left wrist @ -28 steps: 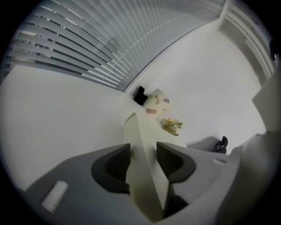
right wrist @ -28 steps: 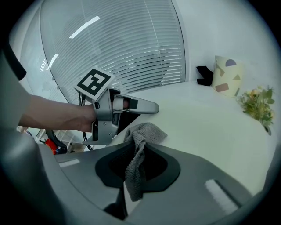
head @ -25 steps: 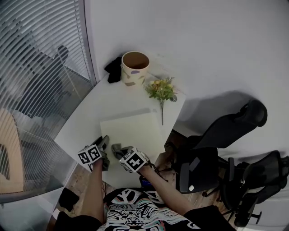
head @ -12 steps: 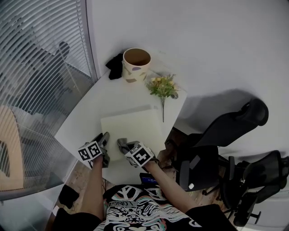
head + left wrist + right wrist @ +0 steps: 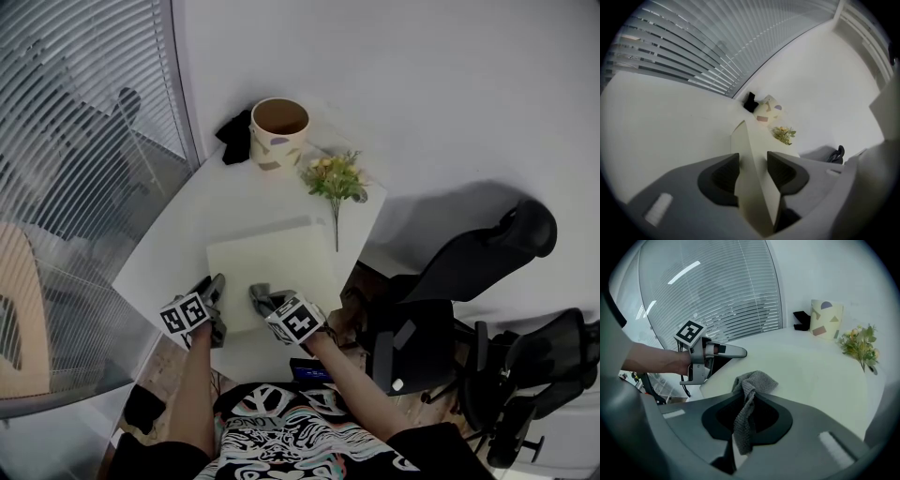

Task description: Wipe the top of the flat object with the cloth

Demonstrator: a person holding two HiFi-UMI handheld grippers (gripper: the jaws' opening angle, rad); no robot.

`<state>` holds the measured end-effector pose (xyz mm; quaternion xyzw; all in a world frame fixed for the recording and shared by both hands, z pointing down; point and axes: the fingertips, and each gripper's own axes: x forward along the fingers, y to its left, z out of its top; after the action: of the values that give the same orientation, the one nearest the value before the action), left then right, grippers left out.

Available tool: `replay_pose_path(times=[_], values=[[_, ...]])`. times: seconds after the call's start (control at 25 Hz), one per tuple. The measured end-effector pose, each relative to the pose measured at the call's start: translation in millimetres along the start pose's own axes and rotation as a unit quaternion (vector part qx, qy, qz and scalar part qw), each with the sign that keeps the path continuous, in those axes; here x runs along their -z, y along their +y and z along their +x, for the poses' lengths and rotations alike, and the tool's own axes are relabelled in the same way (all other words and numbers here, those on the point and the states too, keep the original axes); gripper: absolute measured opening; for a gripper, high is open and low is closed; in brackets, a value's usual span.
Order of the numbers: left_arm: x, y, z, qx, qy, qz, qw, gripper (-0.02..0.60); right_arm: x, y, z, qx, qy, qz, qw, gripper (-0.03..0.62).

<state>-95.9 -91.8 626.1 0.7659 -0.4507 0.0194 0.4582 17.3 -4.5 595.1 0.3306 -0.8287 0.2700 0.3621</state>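
A pale cream flat board lies on the white table near its front edge. My left gripper is shut on the board's near left edge; in the left gripper view the board runs edge-on between the jaws. A grey cloth hangs pinched in my right gripper, which rests over the board's near edge. The cloth's free end lies on the board's top. From the right gripper view the left gripper shows at the board's left side.
A patterned cup-shaped pot and a black object stand at the table's far end. A flower sprig lies beyond the board's far right corner. Window blinds run along the left; black office chairs stand at the right.
My right gripper with the cloth has slid rightward along the board's near edge. The left gripper has stayed on the board's left edge.
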Motion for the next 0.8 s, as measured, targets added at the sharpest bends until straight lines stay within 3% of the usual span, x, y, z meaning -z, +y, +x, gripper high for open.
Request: replay_pose_path(times=[0.8], values=[[-1, -1, -2, -0.001, 0.000, 0.001, 1.0000, 0.238, 19, -30, -26, 0.048, -0.012, -0.001, 0.999, 0.031]])
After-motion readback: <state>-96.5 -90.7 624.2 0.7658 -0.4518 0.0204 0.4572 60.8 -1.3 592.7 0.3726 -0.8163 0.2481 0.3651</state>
